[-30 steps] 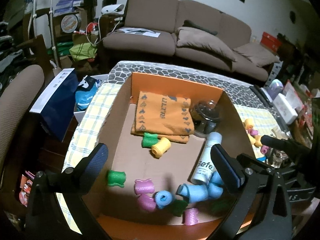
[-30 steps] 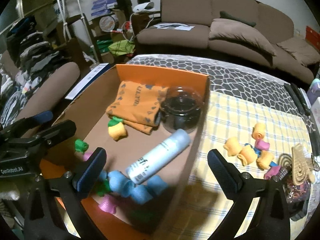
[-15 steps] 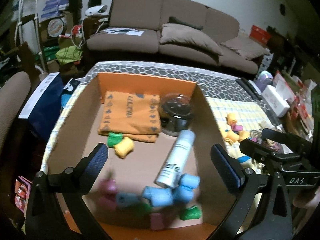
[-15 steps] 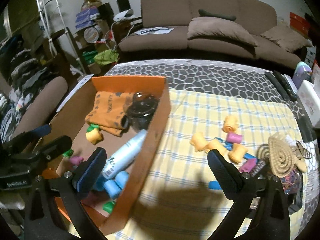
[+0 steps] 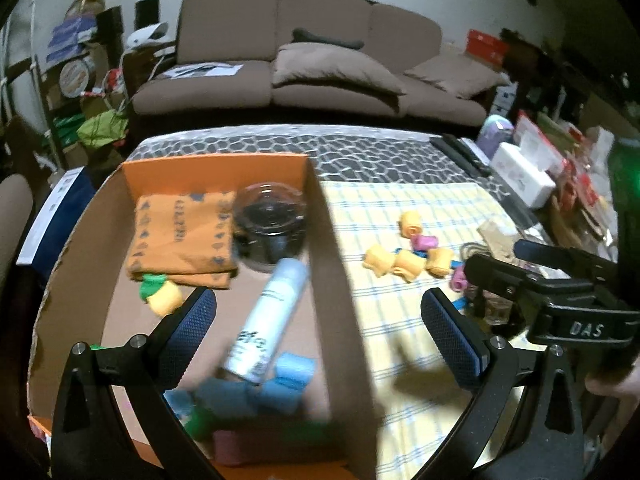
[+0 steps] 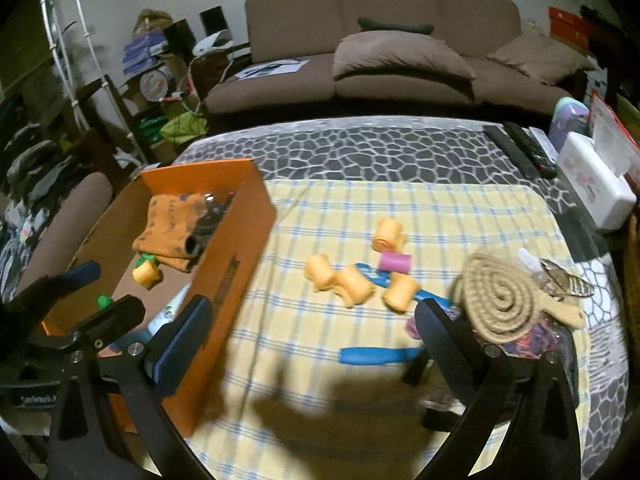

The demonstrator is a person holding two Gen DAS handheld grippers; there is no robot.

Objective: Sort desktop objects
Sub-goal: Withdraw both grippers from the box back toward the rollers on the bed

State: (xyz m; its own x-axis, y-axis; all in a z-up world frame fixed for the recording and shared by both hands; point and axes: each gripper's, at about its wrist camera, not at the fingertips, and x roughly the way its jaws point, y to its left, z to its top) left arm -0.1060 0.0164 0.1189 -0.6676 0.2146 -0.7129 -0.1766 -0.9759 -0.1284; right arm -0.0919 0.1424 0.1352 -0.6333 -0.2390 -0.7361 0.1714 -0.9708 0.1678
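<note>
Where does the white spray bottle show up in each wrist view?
Left wrist: the white spray bottle lies slanted in the cardboard box, centre-left of the picture, between the left gripper's fingers.
Right wrist: only a sliver of it shows at lower left, behind the box wall.
Shared landmark: the folded orange cloth at the box's far end.

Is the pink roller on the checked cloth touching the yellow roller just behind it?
Touching: in the right wrist view, the pink roller butts against the yellow roller.
</note>
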